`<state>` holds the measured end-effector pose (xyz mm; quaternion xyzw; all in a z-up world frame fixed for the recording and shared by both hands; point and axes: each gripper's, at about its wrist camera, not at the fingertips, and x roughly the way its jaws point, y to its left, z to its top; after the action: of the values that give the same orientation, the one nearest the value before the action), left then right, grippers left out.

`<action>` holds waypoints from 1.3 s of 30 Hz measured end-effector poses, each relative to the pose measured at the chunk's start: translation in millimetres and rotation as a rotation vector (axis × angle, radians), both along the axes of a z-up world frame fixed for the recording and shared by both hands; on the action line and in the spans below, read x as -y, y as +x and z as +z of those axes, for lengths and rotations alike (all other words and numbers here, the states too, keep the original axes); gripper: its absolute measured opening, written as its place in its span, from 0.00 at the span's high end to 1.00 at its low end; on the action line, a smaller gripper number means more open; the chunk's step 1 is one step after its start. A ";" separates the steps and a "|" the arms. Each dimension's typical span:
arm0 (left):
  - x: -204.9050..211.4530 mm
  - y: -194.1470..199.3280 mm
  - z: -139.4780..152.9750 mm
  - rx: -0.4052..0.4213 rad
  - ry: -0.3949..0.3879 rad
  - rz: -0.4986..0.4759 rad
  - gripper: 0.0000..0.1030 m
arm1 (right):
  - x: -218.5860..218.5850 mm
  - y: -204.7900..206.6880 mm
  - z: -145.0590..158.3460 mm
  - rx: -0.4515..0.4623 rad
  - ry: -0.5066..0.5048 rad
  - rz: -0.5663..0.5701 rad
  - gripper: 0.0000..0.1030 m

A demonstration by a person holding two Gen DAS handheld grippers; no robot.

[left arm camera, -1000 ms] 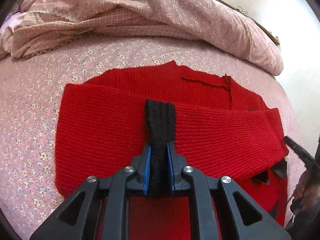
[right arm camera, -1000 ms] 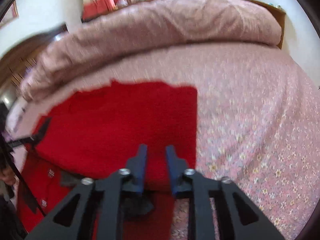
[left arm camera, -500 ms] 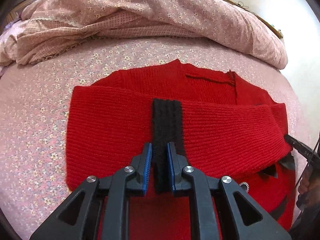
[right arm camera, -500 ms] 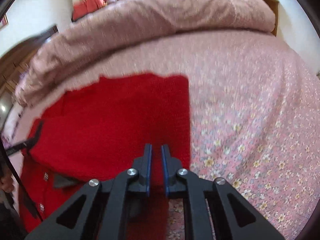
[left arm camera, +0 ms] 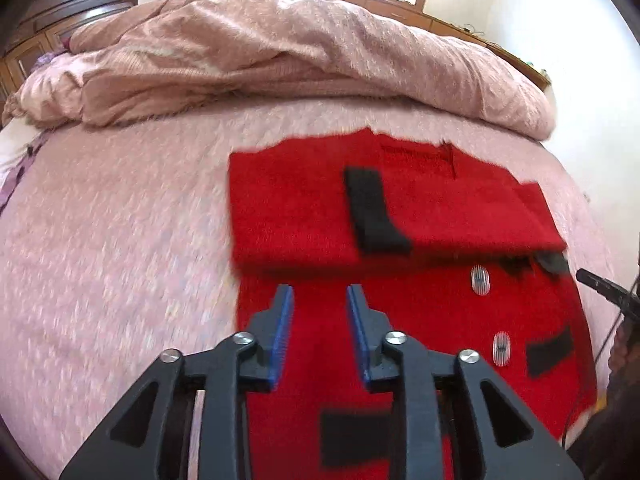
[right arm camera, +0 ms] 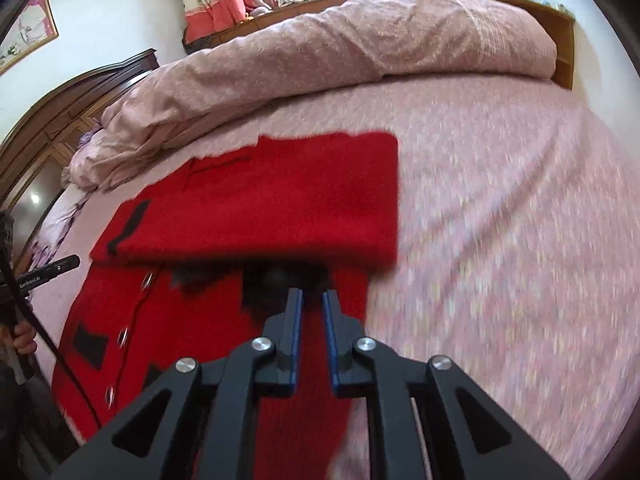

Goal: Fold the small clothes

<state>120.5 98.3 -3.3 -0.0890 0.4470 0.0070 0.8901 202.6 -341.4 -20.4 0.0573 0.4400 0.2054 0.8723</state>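
Both sleeves folded across red cardigan on bed. Left gripper jaws just opened, empty, black cuff ahead. Right gripper nearly pinched, nothing btwn. Risk: sleeve slides off, knit snags on tips w/ next grab.

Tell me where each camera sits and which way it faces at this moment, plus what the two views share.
Left wrist: on the left claw, angled down over the red cardigan toward the bunched quilt; own open fingers show, the right claw's tip at the right edge.
Right wrist: on the right claw, angled down over the cardigan's right side; a hand at the left edge.
Shared: cardigan, folded sleeve with black cuff, quilt, floral sheet, window wall.
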 end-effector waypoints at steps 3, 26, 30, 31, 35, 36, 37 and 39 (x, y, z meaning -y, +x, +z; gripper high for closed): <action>-7.0 -36.8 -12.6 -0.038 0.001 -0.005 0.71 | 14.1 -33.2 -9.6 -0.047 0.069 0.027 0.83; -4.9 -132.0 -48.1 -0.154 -0.412 0.003 0.45 | 48.2 -132.9 -51.8 -0.270 0.463 -0.001 0.39; -13.7 -132.2 -50.4 -0.154 -0.465 0.024 0.45 | 50.5 -133.1 -56.1 -0.281 0.489 -0.026 0.39; -16.0 -132.4 -50.8 -0.152 -0.484 0.033 0.45 | 53.5 -133.6 -57.3 -0.284 0.504 -0.034 0.39; -23.0 -135.9 -52.4 -0.149 -0.507 0.046 0.45 | 64.4 -137.0 -63.5 -0.302 0.555 -0.055 0.40; -24.8 -137.1 -51.8 -0.148 -0.505 0.047 0.45 | 64.3 -137.9 -64.7 -0.307 0.563 -0.055 0.40; -24.2 -137.2 -51.3 -0.147 -0.501 0.048 0.45 | 63.9 -139.1 -65.9 -0.309 0.563 -0.053 0.41; -19.3 -135.2 -51.8 -0.146 -0.494 0.049 0.45 | 66.8 -140.8 -67.6 -0.316 0.555 -0.047 0.49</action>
<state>-14.7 117.6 -55.1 -0.3137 0.4959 -0.0744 0.8063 61.8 -408.2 -87.9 0.3343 0.4958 0.2862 0.7487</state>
